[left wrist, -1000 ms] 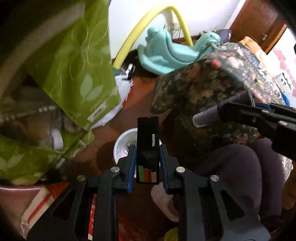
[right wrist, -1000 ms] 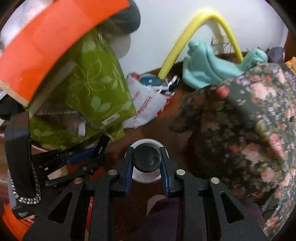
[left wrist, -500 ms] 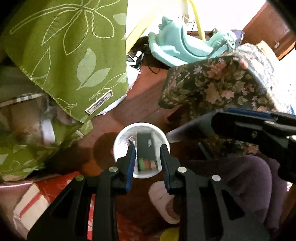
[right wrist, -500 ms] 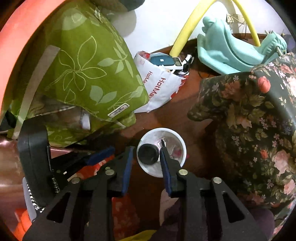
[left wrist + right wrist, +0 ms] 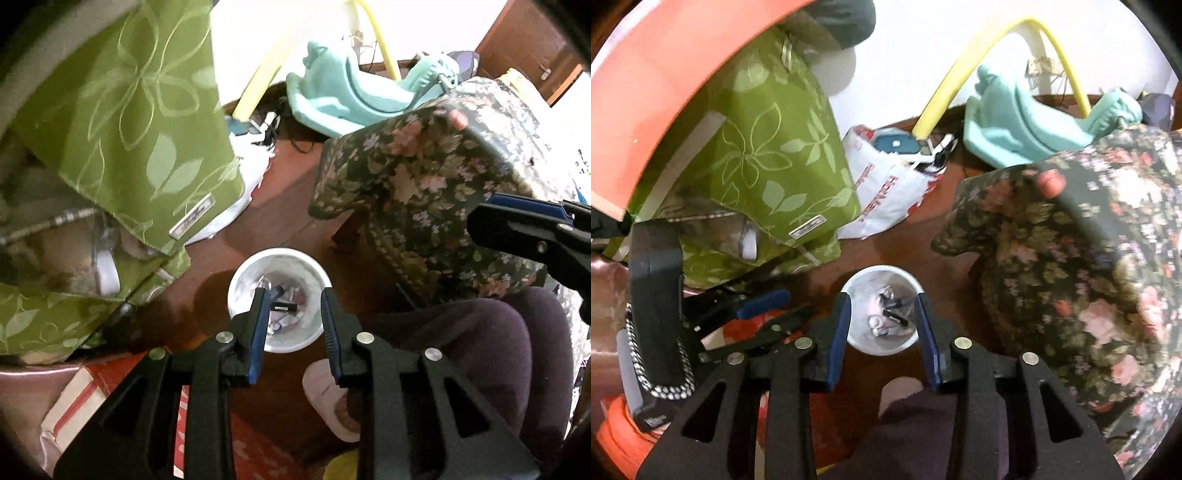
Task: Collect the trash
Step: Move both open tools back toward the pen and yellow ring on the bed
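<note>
A white round bin (image 5: 240, 280) stands on the brown floor, holding several scraps, among them a small black box (image 5: 283, 306). It also shows in the right wrist view (image 5: 857, 284), with a dark cylinder (image 5: 895, 318) lying inside. My left gripper (image 5: 292, 317) hangs open and empty right above the bin. My right gripper (image 5: 882, 321) is open and empty above the same bin. The right gripper's fingers (image 5: 517, 218) show at the right edge of the left wrist view. The left gripper (image 5: 768, 314) shows at the left of the right wrist view.
A green leaf-patterned cloth (image 5: 140, 122) hangs at left. A floral-covered seat (image 5: 436, 177) stands at right, next to the person's dark trouser leg (image 5: 480, 350). A white plastic bag (image 5: 886, 195), a yellow hoop (image 5: 945, 88) and a teal toy (image 5: 1015, 122) lie behind.
Both grippers opened wider. The black box dropped from the left gripper and the dark cylinder from the right gripper; both now lie in the bin.
</note>
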A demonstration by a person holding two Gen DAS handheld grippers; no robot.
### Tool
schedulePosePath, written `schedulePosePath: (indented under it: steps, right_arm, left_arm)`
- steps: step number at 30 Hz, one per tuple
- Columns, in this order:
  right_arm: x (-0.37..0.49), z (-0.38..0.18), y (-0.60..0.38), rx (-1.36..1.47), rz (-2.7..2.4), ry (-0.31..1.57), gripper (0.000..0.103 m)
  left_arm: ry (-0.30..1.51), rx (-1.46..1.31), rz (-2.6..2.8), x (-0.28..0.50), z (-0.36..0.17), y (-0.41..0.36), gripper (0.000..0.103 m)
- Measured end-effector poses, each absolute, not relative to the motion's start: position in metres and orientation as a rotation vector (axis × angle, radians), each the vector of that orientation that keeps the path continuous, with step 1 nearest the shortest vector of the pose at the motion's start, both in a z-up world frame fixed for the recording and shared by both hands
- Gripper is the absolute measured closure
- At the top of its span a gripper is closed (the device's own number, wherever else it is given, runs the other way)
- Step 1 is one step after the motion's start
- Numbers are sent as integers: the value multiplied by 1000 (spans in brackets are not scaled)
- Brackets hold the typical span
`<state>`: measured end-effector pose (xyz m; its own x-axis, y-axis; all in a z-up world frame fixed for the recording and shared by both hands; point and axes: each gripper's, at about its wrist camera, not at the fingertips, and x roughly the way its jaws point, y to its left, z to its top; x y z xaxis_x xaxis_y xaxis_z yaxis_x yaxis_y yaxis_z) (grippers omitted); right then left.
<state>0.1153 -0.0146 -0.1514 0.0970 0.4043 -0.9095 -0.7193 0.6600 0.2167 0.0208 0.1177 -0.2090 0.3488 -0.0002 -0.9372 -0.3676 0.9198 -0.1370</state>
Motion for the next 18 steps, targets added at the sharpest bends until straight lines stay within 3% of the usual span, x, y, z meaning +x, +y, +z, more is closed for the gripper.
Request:
schedulePosePath:
  steps: [6,11,18]
  right_arm:
    - [123,-124,-53,-277,815,1133,69]
    - [136,-103,-95,-222,756,1058,56]
    - [172,-82,-167,-122,649,1005,56]
  left_arm:
    - [1144,-313,227,34,-175,94,74]
    - [1081,-254,216,55,-143,66,52]
    - [1046,-180,133,104,-116,17,51]
